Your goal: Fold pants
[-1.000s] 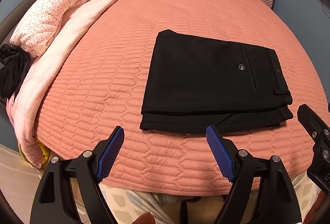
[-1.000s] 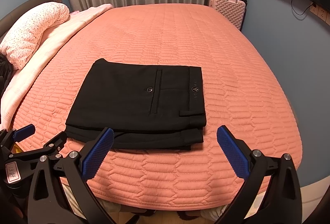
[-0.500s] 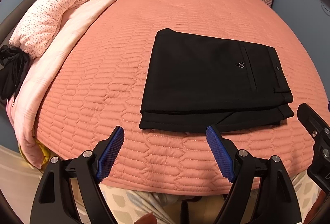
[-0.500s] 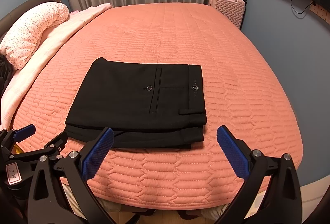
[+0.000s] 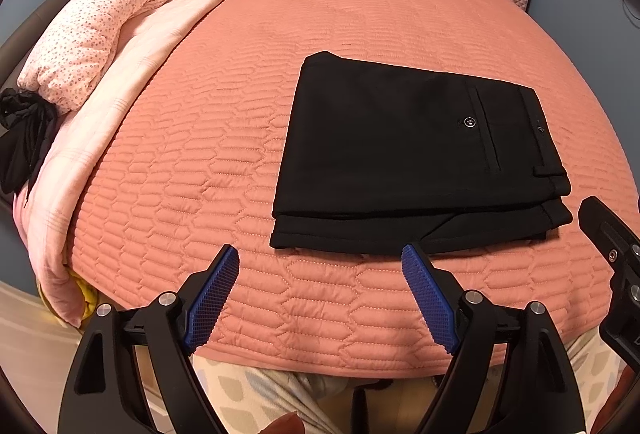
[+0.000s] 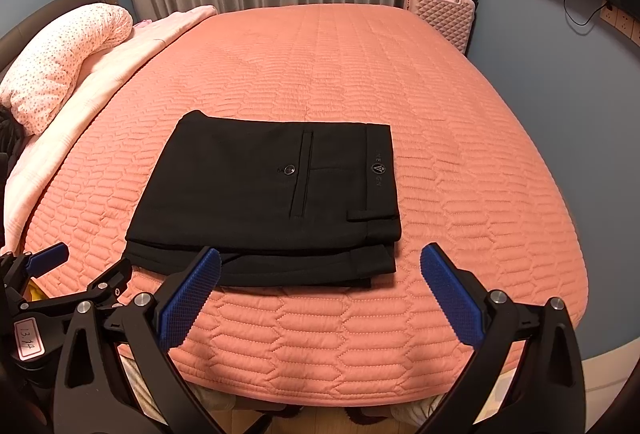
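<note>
Left gripper [image 5: 320, 294] hung at the bed [image 5: 360, 14] edge, jaws apart, empty. Pants [image 6: 272, 194] lay folded flat near that edge, looked done; if tidying, square the offset lower layers. Right gripper [image 6: 320, 294] jaws apart, empty. Tag [image 6: 27, 338] read "13 14"; waistband logo [image 6: 378, 168] lettering unclear.

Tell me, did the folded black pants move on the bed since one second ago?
No. The black pants lie in the same place on the orange bedspread, their near edge on the same quilted row in the right wrist view.
</note>
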Tool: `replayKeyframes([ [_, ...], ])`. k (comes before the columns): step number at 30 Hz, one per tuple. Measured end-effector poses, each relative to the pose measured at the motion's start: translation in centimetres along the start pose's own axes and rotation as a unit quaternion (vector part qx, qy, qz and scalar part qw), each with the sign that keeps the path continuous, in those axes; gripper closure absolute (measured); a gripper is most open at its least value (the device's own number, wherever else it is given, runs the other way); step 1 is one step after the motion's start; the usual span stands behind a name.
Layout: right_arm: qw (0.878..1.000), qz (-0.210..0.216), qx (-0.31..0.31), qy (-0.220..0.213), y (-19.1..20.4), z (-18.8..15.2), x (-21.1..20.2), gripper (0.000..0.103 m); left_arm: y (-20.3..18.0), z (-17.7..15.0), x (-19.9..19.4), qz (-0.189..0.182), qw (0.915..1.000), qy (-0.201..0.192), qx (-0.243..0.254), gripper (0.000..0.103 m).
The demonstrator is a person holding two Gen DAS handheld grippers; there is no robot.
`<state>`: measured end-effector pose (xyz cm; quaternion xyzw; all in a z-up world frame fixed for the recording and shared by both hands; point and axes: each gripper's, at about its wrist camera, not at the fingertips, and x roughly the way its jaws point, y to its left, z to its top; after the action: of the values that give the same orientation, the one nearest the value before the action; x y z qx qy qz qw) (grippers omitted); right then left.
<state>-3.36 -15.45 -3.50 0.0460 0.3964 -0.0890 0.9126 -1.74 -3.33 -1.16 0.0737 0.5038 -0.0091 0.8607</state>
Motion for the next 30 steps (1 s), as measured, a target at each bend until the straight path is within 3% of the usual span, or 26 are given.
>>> replayKeyframes([
  [30, 1.0, 0.002, -0.001, -0.001, 0.07, 0.0, 0.09, 0.005, -0.32, 0.1, 0.04, 0.001, 1.0, 0.0, 0.005, 0.022],
])
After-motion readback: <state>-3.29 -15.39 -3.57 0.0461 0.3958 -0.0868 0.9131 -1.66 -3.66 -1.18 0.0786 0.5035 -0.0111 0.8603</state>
